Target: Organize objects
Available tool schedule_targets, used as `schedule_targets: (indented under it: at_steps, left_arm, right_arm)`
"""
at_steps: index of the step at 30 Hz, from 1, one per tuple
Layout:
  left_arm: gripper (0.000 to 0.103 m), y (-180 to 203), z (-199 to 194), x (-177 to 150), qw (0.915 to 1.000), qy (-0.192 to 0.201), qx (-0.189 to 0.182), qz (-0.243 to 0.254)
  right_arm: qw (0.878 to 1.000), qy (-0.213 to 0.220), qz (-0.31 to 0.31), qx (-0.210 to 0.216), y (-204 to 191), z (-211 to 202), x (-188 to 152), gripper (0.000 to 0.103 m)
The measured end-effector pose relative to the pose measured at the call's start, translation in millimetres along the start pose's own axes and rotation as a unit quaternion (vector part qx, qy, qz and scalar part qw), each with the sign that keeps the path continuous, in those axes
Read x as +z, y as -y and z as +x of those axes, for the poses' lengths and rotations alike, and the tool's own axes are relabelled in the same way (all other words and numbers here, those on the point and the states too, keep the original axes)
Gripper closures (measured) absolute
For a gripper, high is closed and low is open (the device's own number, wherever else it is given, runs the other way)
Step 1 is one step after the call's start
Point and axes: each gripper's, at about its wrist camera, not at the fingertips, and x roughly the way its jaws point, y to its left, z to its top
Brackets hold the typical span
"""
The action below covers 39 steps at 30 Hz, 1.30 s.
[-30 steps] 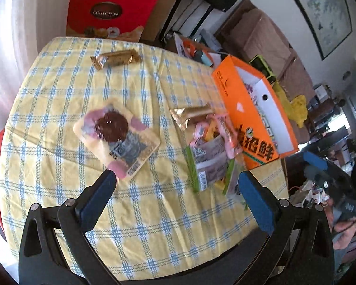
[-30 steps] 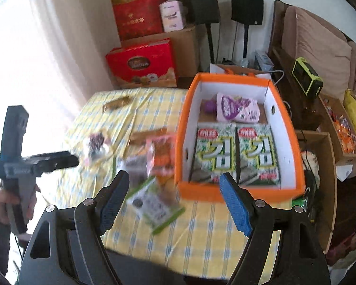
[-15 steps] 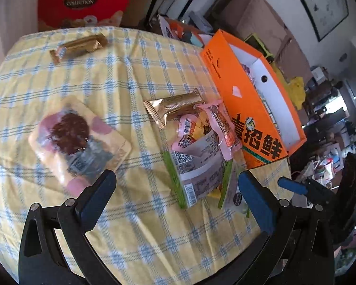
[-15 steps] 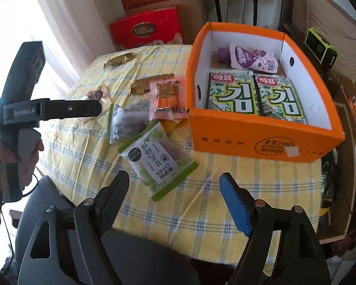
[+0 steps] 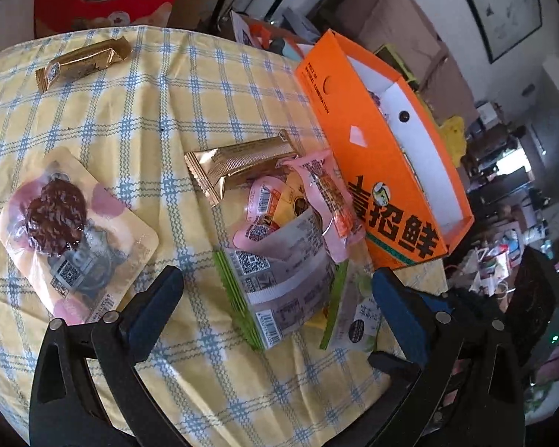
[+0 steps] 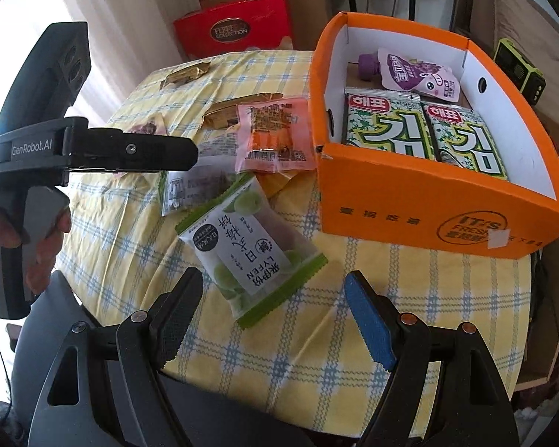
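Both grippers, left (image 5: 275,298) and right (image 6: 272,309), hover apart and empty over worktop (image 6: 391,298) snacks (image 5: 279,253), left closing slightly, poised above green packet (image 6: 249,249) near orange box (image 6: 428,201) holding 3 packs.

A yellow checked tablecloth (image 6: 391,298) carries an orange box (image 6: 410,201), snack packets (image 5: 279,260) and gold bars (image 5: 82,61)

You get strong daylight from the curtain (image 6: 104,48) side; in the right wrist view it burns out to white at the upper left. The tablecloth (image 5: 130,119) is evenly lit, with soft shadows. Both views are sharp in the middle, bend hard towards the edges and end in black corners. Glare sits on the gold wrapper (image 5: 242,160).
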Motion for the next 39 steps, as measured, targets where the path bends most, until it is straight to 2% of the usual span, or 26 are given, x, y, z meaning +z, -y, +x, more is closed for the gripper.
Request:
schedule_targets:
  at_steps: [2, 3, 4, 5, 6, 7, 9, 10, 12, 14, 17, 20, 22, 24, 25, 27, 29, 30, 31, 33, 34, 35, 36, 38, 39]
  left_arm:
    - [0.028, 0, 2, 0, 1.0, -0.004, 0.0, -0.003]
    - [0.03, 2, 2, 0, 1.0, -0.004, 0.006, 0.001]
    - [0.037, 4, 2, -1, 0.9998, -0.004, 0.014, 0.011]
    - [0.051, 5, 2, -1, 0.9997, -0.005, 0.014, 0.018]
    - [0.055, 5, 2, -1, 0.9997, -0.007, 0.012, 0.021]
    - [0.065, 5, 1, -2, 0.9996, -0.01, 0.01, 0.023]
    - [0.072, 3, 0, -3, 0.9997, -0.012, 0.0, 0.023]
    - [0.079, 3, -3, -4, 0.9997, -0.008, -0.002, 0.024]
    - [0.081, 1, -10, -4, 0.9997, -0.001, -0.013, 0.022]
    - [0.088, 2, -16, -5, 0.9994, 0.004, -0.017, 0.029]
    - [0.094, 8, -31, -5, 0.9985, 0.018, -0.007, 0.052]
    - [0.097, 11, -54, -4, 0.9969, 0.04, 0.005, 0.067]
    - [0.098, 14, -71, -3, 0.9942, 0.055, 0.033, 0.086]
    - [0.098, 19, -88, -4, 0.9877, 0.071, 0.071, 0.12]
    - [0.098, 23, -93, -5, 0.9831, 0.075, 0.095, 0.137]
    - [0.098, 32, -97, -11, 0.9659, 0.074, 0.17, 0.181]
    - [0.098, 39, -90, -20, 0.9504, 0.058, 0.216, 0.216]
    - [0.098, 40, -85, -25, 0.9468, 0.044, 0.225, 0.226]
    - [0.098, 40, -81, -28, 0.9462, 0.036, 0.225, 0.23]
    - [0.098, 41, -71, -38, 0.9514, 0.017, 0.204, 0.23]
    - [0.094, 42, -67, -41, 0.9567, 0.009, 0.184, 0.225]
    - [0.09, 41, -64, -44, 0.9656, -0.003, 0.153, 0.21]
    - [0.086, 38, -62, -45, 0.9735, -0.015, 0.121, 0.194]
    - [0.064, 34, -62, -48, 0.9822, -0.02, 0.084, 0.167]
    - [0.061, 32, -65, -48, 0.9846, -0.014, 0.077, 0.156]
  right_arm:
    - [1.0, -0.003, 0.0, 0.002, 0, 3, 1, 0.023]
    - [1.0, -0.005, 0.001, 0.001, 0, 5, 2, 0.023]
    - [1.0, -0.006, 0.001, 0.001, 0, 5, 3, 0.023]
    - [1.0, -0.006, 0.002, 0.004, 0, 5, 3, 0.023]
    - [1.0, -0.006, 0.003, 0.007, 0, 5, 3, 0.023]
    - [1.0, -0.006, 0.002, 0.008, -1, 5, 4, 0.025]
    - [1.0, -0.007, -0.001, 0.007, -3, 7, 6, 0.026]
    - [1.0, -0.009, -0.002, 0.007, -4, 8, 6, 0.028]
    - [1.0, -0.01, -0.002, 0.009, -5, 10, 7, 0.03]
    - [1.0, -0.01, -0.004, 0.011, -7, 11, 8, 0.035]
    - [1.0, -0.01, -0.008, 0.008, -9, 12, 9, 0.041]
    - [1.0, -0.011, -0.009, 0.014, -10, 11, 10, 0.047]
    - [1.0, -0.012, -0.009, 0.014, -10, 10, 10, 0.05]
    - [1.0, -0.012, -0.008, 0.015, -9, 9, 9, 0.051]
    - [1.0, -0.011, -0.007, 0.017, -9, 9, 9, 0.051]
    - [1.0, -0.011, -0.006, 0.021, -10, 8, 9, 0.051]
    - [1.0, -0.012, -0.008, 0.02, -12, 7, 9, 0.051]
    - [1.0, -0.011, -0.009, 0.022, -13, 6, 8, 0.051]
    - [1.0, -0.012, -0.01, 0.025, -14, 5, 8, 0.051]
    - [0.999, -0.015, -0.012, 0.036, -18, 4, 8, 0.051]
    - [0.999, -0.018, -0.015, 0.042, -19, 4, 9, 0.051]
    - [0.998, -0.021, -0.02, 0.052, -22, 4, 8, 0.051]
    - [0.998, -0.023, -0.024, 0.059, -24, 3, 8, 0.051]
    - [0.997, -0.029, -0.03, 0.068, -27, 0, 6, 0.051]
    - [0.997, -0.029, -0.032, 0.065, -27, -3, 6, 0.051]
